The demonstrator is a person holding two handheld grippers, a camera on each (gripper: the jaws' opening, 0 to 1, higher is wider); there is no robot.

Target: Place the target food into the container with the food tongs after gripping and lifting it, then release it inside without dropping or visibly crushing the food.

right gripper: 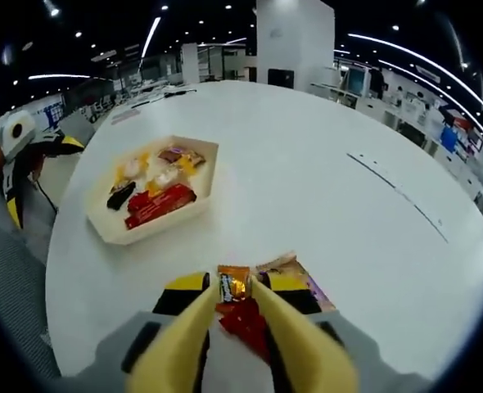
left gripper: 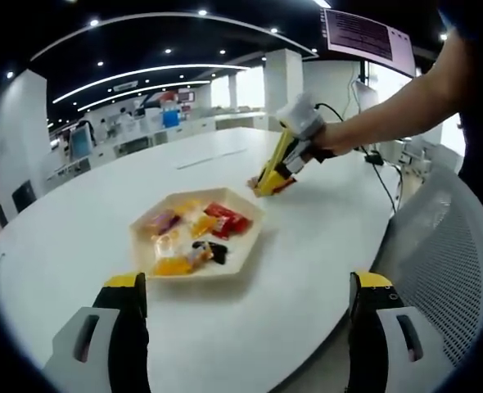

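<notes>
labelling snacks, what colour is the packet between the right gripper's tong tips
Orange, with a shiny wrapper; clearest in the right gripper view.

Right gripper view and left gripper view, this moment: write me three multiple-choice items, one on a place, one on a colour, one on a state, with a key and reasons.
1. Where do the snack packets beside the yellow tongs lie?
A. inside the tray
B. on the white table, outside the tray
C. on a chair

2. What colour is the long packet in the tray?
A. red
B. blue
C. green

3. How does the left gripper stand?
A. shut on a packet
B. shut on the tray rim
C. open, holding nothing

Key: 1 B, the orange packet lies on the table, apart from the tray; 2 A, it shows red; 3 C, its jaws stand wide apart over the table.
</notes>
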